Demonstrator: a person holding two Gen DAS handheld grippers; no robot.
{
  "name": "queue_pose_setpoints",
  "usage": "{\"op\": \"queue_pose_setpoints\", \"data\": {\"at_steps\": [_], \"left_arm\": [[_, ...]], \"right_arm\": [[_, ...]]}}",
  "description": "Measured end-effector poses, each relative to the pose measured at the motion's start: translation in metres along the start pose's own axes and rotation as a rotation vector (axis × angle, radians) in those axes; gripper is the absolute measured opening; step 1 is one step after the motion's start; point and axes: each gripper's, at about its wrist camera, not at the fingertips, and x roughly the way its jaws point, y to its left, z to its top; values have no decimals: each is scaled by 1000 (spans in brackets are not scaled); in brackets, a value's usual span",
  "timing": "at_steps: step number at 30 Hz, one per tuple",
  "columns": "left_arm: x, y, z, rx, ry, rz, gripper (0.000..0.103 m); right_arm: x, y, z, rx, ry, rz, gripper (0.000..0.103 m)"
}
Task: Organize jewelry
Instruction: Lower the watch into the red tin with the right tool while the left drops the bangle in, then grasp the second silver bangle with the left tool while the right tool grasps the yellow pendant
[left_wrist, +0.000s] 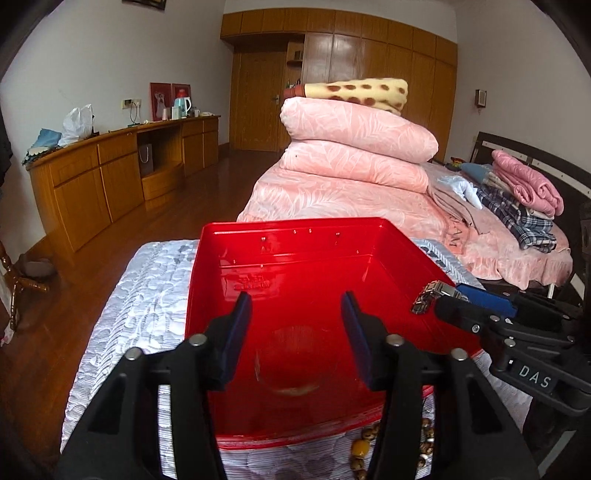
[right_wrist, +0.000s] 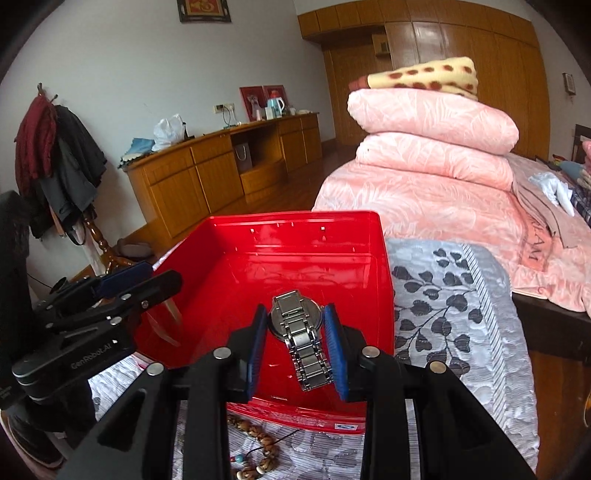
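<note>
A silver metal-link watch (right_wrist: 297, 332), caseback up, band running toward the camera, is pinched by the right claw (right_wrist: 299, 347) over the red bin (right_wrist: 380, 266); the left claw (left_wrist: 295, 332) gapes, holding nothing.

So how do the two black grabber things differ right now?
The right gripper is clamped on a silver watch, while the left gripper holds nothing. The left one's jaws stand wider apart than the right one's. Both hang over the red box, have black arms with blue pads, and point slightly downward into it.
</note>
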Motion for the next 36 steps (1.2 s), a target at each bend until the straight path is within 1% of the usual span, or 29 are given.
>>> {"op": "queue_pose_setpoints", "data": {"at_steps": [2, 5, 7, 10, 12, 15, 18, 22, 24, 27, 31, 32, 36], "left_arm": [[-1, 2, 0, 1, -5, 2, 64], [-5, 2, 2, 3, -15, 2, 66], [-11, 4, 3, 6, -22, 5, 68], [-29, 5, 4, 13, -46, 10, 73], [-45, 7, 2, 18, -69, 20, 77], [-75, 12, -9, 25, -94, 42, 78], [-106, 19, -28, 21, -119, 82, 81], [-134, 28, -62, -4, -121, 147, 81], [-141, 34, -76, -18, -107, 167, 81], [-147, 42, -98, -53, -81, 188, 81], [-143, 49, -119, -96, -15, 173, 81], [-142, 47, -123, -94, -1, 170, 81], [-131, 40, -130, -67, 56, 172, 80]], "right_arm": [[1, -1, -1, -2, 3, -8, 34], [-5, 0, 1, -2, -20, -14, 35], [-10, -2, 2, 10, -34, -9, 35], [-25, -3, -1, 32, -55, -6, 35], [-41, -1, -11, 45, -75, 2, 36], [-65, 8, -29, 50, -96, 2, 37], [-86, 19, -49, 54, -112, -15, 39], [-109, 35, -87, 77, -109, -24, 39], [-113, 41, -105, 105, -89, -33, 39], [-113, 47, -122, 118, -65, -36, 39], [-107, 56, -140, 112, -15, -32, 39], [-107, 57, -145, 109, -9, -33, 39], [-110, 59, -150, 97, -8, -39, 39]]}}
